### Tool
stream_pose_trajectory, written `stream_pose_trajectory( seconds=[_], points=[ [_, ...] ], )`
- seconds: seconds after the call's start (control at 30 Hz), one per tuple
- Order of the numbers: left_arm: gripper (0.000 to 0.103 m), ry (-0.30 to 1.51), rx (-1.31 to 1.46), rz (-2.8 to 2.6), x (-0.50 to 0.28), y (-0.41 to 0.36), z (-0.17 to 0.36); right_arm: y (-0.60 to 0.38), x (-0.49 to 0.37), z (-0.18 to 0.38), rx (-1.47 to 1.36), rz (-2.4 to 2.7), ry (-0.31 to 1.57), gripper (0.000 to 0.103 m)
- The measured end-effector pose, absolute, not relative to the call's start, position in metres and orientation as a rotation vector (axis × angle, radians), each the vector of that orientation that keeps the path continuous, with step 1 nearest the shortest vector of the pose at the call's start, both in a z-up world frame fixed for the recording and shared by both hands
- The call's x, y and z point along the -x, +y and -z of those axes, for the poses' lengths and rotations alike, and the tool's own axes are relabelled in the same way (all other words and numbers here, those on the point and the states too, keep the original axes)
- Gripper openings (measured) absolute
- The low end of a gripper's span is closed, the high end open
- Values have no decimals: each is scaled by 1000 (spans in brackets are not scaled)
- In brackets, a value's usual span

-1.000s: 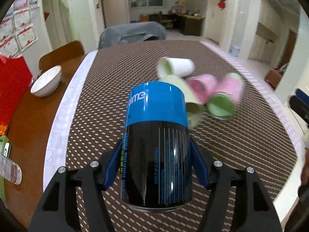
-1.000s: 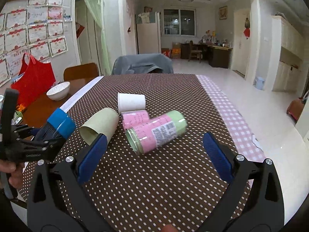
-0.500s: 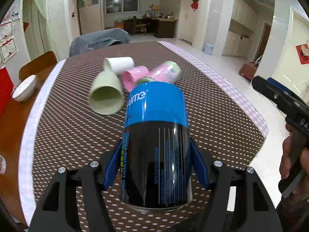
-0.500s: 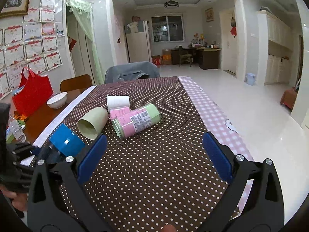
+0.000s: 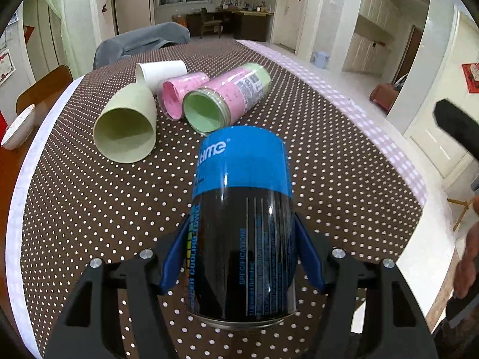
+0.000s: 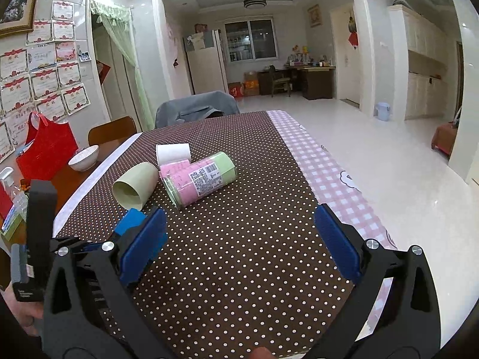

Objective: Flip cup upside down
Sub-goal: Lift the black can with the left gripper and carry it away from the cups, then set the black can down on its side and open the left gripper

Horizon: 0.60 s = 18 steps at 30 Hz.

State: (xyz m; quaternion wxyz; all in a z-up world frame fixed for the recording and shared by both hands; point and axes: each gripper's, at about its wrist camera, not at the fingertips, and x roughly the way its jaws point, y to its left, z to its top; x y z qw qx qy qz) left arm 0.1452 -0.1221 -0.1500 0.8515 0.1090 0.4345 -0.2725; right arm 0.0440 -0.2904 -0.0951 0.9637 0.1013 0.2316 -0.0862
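Observation:
My left gripper (image 5: pixel 242 257) is shut on a black cup with a blue band (image 5: pixel 243 209), held lying along the fingers above the dotted tablecloth (image 5: pixel 89 209), open rim toward the camera. In the right wrist view only its blue end (image 6: pixel 129 221) shows, behind my left finger. My right gripper (image 6: pixel 239 254) is open and empty over the near part of the table. Ahead lie on their sides a pale green cup (image 5: pixel 127 128) (image 6: pixel 136 185), a pink cup (image 5: pixel 179 95), a white cup (image 5: pixel 160 73) (image 6: pixel 173 152) and a pink-and-green jar (image 5: pixel 227 95) (image 6: pixel 199 179).
A white bowl (image 6: pixel 84 157) and a red bag (image 6: pixel 46 149) sit on the bare wooden part at the left. A grey-covered chair (image 6: pixel 196 109) stands at the far end. The table's right edge has a pink checked border (image 6: pixel 329 173). The other hand-held gripper (image 5: pixel 458 125) shows at right.
The left gripper has swung with the black cup, so the lying cups now sit ahead and left, sharper. The right gripper has pulled back and lifted slightly; it stays open.

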Motion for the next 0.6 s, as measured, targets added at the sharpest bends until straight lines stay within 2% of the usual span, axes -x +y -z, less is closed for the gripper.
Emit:
stream_pose_trajectory(
  seconds=[0.03, 0.1, 0.17, 0.6],
  points=[
    [66, 922, -239, 565, -147, -123, 152, -290, -44, 95, -204, 173, 470, 97],
    [84, 908, -263, 556, -146, -124, 152, -288, -44, 95, -199, 169, 471, 97],
    [87, 876, -261, 563, -141, -122, 147, -287, -44, 95, -198, 167, 471, 97],
    [88, 688, -176, 393, -111, -71, 96, -278, -49, 88, -201, 112, 469, 97]
  ],
)
